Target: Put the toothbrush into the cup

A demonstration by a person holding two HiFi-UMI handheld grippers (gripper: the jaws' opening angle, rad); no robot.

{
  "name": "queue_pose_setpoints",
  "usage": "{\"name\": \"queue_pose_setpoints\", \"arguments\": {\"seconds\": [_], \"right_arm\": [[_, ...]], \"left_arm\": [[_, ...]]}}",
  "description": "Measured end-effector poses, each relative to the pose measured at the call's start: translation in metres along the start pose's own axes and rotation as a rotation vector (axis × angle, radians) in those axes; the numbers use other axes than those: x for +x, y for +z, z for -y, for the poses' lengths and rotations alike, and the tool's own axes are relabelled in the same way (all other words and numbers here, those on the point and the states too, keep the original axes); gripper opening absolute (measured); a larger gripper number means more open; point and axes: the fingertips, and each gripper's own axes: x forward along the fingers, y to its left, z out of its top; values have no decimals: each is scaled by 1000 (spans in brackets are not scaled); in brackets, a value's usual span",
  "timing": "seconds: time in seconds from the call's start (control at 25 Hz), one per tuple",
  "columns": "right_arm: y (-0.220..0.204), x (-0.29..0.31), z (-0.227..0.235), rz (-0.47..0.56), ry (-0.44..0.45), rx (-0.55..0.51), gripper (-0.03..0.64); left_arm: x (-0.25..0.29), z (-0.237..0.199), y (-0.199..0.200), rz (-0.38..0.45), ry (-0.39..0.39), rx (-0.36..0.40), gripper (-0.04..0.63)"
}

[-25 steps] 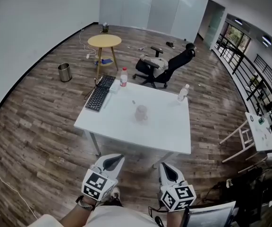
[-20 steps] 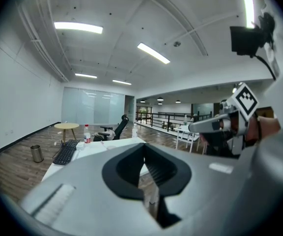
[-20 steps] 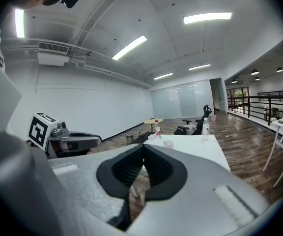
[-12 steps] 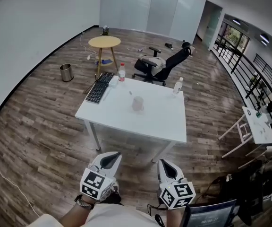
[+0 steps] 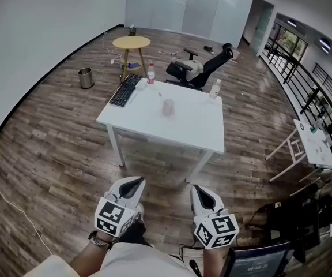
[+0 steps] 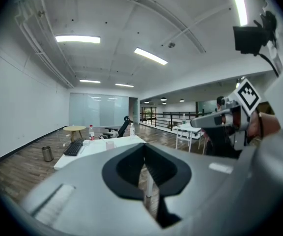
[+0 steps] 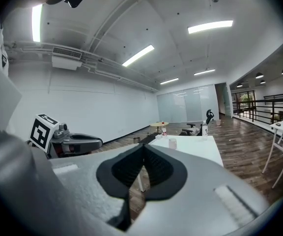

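A pale translucent cup (image 5: pixel 168 107) stands near the middle of a white table (image 5: pixel 183 134). A thin small thing just beyond it may be the toothbrush (image 5: pixel 159 95); it is too small to tell. My left gripper (image 5: pixel 134 182) and right gripper (image 5: pixel 200 190) hover side by side over the wood floor, well short of the table's near edge. Both are shut and hold nothing. In the left gripper view the jaws (image 6: pixel 144 154) meet, with the cup (image 6: pixel 110 144) far ahead. In the right gripper view the jaws (image 7: pixel 142 154) also meet, with the cup (image 7: pixel 172 143) far off.
A black keyboard (image 5: pixel 125 90) and a red-label bottle (image 5: pixel 151 73) sit at the table's far left, and a clear bottle (image 5: pixel 215 88) at its far right. Behind stand a tipped office chair (image 5: pixel 200 71), a round yellow table (image 5: pixel 131 42) and a metal bin (image 5: pixel 86 78).
The table now sits higher in the head view and looks smaller, so it lies farther from both grippers. Both grippers stay shut and empty.
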Motion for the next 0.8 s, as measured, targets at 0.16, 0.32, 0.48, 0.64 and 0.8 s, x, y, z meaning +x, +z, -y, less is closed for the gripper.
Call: {"name": "queue_pose_setpoints", "arguments": {"seconds": [0.16, 0.32, 0.48, 0.64, 0.8], "right_arm": [[-4, -19, -12, -5, 10, -1, 2], [-1, -32, -19, 12, 3, 3, 2], [1, -37, -28, 25, -8, 6, 2], [9, -34, -34, 45, -26, 22, 2], [13, -28, -48, 39, -35, 29, 2]], "left_arm": [[-19, 17, 2, 7, 0, 8, 8], [-34, 23, 9, 17, -1, 33, 8], [-47, 17, 12, 18, 4, 45, 8], [-53, 13, 18, 26, -19, 64, 8], [-62, 7, 21, 32, -36, 67, 8]]}}
